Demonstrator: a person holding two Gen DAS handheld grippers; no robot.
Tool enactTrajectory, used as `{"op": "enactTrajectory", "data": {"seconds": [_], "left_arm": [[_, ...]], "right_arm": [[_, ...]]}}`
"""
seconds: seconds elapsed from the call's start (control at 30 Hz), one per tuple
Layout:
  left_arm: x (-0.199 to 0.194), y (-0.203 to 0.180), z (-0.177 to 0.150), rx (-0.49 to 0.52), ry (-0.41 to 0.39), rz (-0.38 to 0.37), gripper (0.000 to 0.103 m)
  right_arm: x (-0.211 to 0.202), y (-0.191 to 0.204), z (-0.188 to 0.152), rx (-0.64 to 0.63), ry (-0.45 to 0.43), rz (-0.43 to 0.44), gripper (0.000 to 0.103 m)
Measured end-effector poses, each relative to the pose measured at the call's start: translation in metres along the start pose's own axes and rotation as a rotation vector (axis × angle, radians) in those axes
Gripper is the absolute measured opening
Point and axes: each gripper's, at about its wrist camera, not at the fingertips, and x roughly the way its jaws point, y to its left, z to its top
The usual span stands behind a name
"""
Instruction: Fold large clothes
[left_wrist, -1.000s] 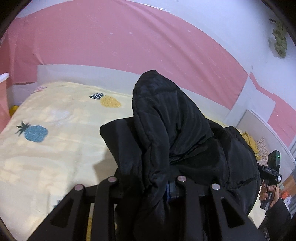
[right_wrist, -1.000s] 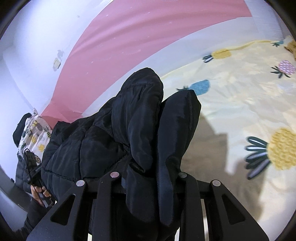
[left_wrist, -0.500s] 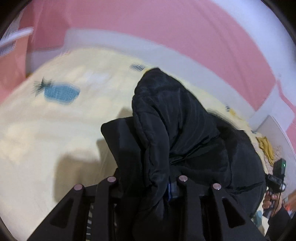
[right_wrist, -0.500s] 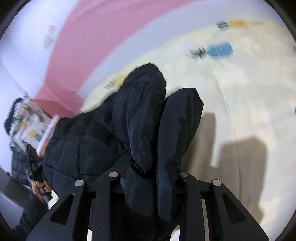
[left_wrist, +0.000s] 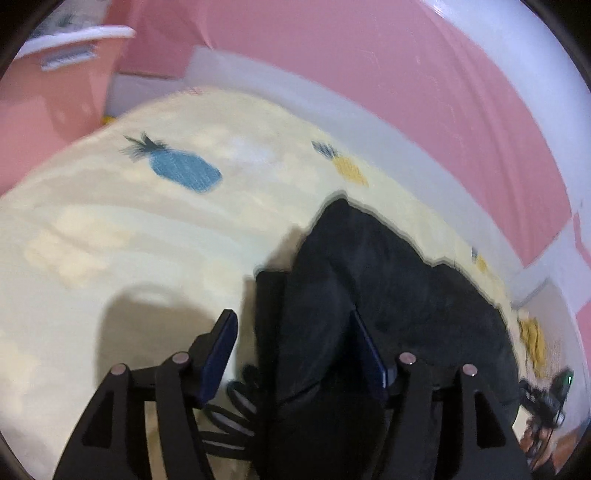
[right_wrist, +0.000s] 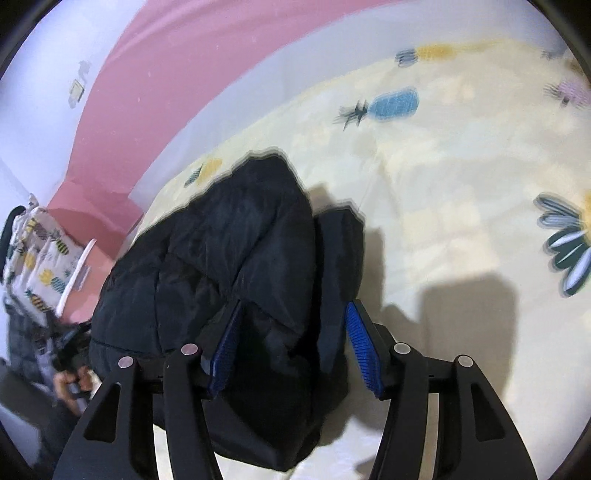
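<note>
A black padded jacket (left_wrist: 388, 302) lies bunched on a cream bedsheet with pineapple prints (left_wrist: 129, 229). My left gripper (left_wrist: 295, 343) is open, its blue pads spread; a fold of the jacket lies between the jaws against the right pad. In the right wrist view the same jacket (right_wrist: 221, 266) lies on the sheet (right_wrist: 443, 177). My right gripper (right_wrist: 291, 343) is open too, with the jacket's edge loose between its blue pads. The other hand-held gripper shows at each view's far edge.
A pink and white wall (left_wrist: 369, 74) runs behind the bed. A pink piece of furniture with a white top (left_wrist: 59, 74) stands at the bed's far left. A pineapple-print cloth (right_wrist: 40, 266) hangs at the left of the right wrist view.
Both grippers have opened and let go of the jacket, after carrying it down and forward. The jacket has dropped onto the sheet.
</note>
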Motion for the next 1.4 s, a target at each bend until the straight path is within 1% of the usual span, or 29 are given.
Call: {"op": "enactTrajectory", "data": {"seconds": [0.07, 0.1, 0.17, 0.23, 0.3, 0.33, 0.37, 0.43, 0.47, 0.53, 0.6, 0.67, 0.77, 0.93, 1.0, 1.1, 1.27, 1.4], "left_arm": [[-0.015, 0.002, 0.006, -0.042, -0.052, 0.044, 0.065], [-0.019, -0.001, 0.008, -0.041, -0.065, 0.039, 0.065], [-0.024, -0.017, 0.007, 0.000, -0.079, 0.017, 0.065], [-0.021, -0.045, 0.001, 0.086, -0.085, -0.004, 0.065], [-0.008, -0.062, -0.006, 0.161, -0.077, -0.010, 0.065], [0.004, -0.071, -0.010, 0.201, -0.065, 0.004, 0.065], [0.019, -0.074, -0.012, 0.218, -0.046, 0.025, 0.065], [0.040, -0.075, -0.018, 0.239, -0.015, 0.076, 0.065], [0.049, -0.073, -0.020, 0.246, -0.015, 0.088, 0.066], [0.049, -0.071, -0.023, 0.233, -0.034, 0.074, 0.067], [0.047, -0.071, -0.023, 0.223, -0.035, 0.067, 0.067], [0.040, -0.073, -0.022, 0.221, -0.028, 0.088, 0.067], [0.014, -0.082, -0.025, 0.208, -0.038, 0.089, 0.067], [-0.041, -0.098, -0.045, 0.181, -0.092, 0.077, 0.067], [-0.065, -0.110, -0.062, 0.191, -0.102, 0.084, 0.067], [-0.099, -0.131, -0.093, 0.234, -0.113, 0.105, 0.067], [-0.149, -0.164, -0.143, 0.307, -0.123, 0.115, 0.069], [-0.181, -0.192, -0.182, 0.362, -0.134, 0.118, 0.072]], "right_arm": [[-0.015, 0.006, 0.003, -0.010, -0.055, -0.025, 0.057], [-0.019, 0.010, 0.004, -0.015, -0.074, -0.041, 0.057], [-0.023, 0.027, 0.006, -0.066, -0.100, -0.046, 0.057], [-0.017, 0.046, 0.006, -0.137, -0.094, -0.061, 0.057], [-0.003, 0.060, 0.005, -0.192, -0.077, -0.072, 0.057], [0.007, 0.064, 0.005, -0.206, -0.058, -0.073, 0.057], [0.018, 0.065, 0.004, -0.213, -0.043, -0.084, 0.057], [0.036, 0.064, 0.003, -0.227, -0.020, -0.114, 0.057], [0.046, 0.062, 0.002, -0.235, -0.001, -0.123, 0.057], [0.054, 0.059, -0.001, -0.250, 0.008, -0.136, 0.057], [0.056, 0.058, -0.003, -0.260, 0.005, -0.145, 0.057], [0.050, 0.059, -0.004, -0.256, 0.002, -0.151, 0.057], [0.032, 0.066, -0.007, -0.247, -0.008, -0.161, 0.057], [-0.021, 0.083, -0.028, -0.260, -0.064, -0.134, 0.057], [-0.046, 0.089, -0.044, -0.252, -0.086, -0.106, 0.057], [-0.077, 0.103, -0.068, -0.278, -0.110, -0.114, 0.057], [-0.119, 0.121, -0.104, -0.310, -0.145, -0.120, 0.057], [-0.138, 0.133, -0.134, -0.322, -0.129, -0.123, 0.057]]}}
